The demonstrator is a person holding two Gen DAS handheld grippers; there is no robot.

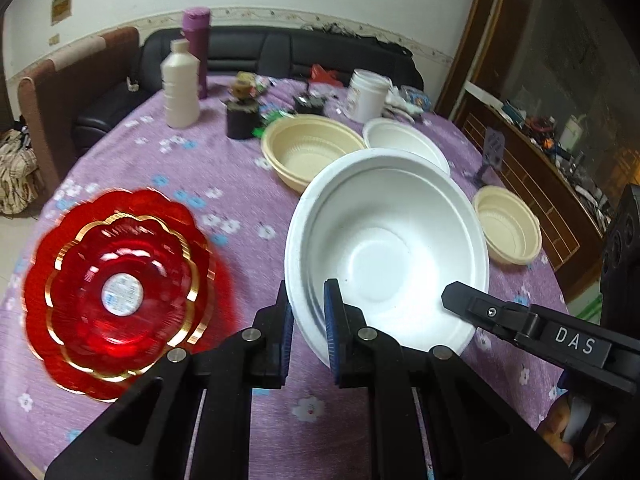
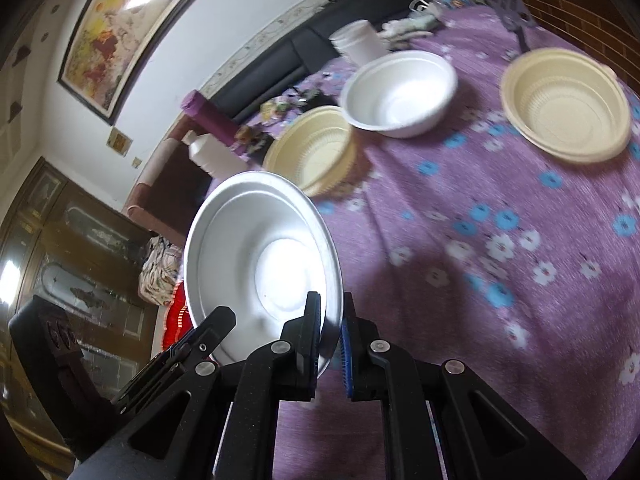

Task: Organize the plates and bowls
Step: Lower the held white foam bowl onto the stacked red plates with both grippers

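Both black grippers pinch one big white foam bowl (image 1: 384, 248) by its rim: the left gripper (image 1: 310, 320) on its left edge, the right gripper (image 2: 331, 330) on the other. Left of the left gripper sits a red scalloped glass plate (image 1: 116, 292).

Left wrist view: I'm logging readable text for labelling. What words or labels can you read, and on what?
"DAS": white letters on the right gripper arm.
Round sticker in the red plate: print too blurred to read.
Label on the white tub: unreadable.
Yellow wall sign: too small.
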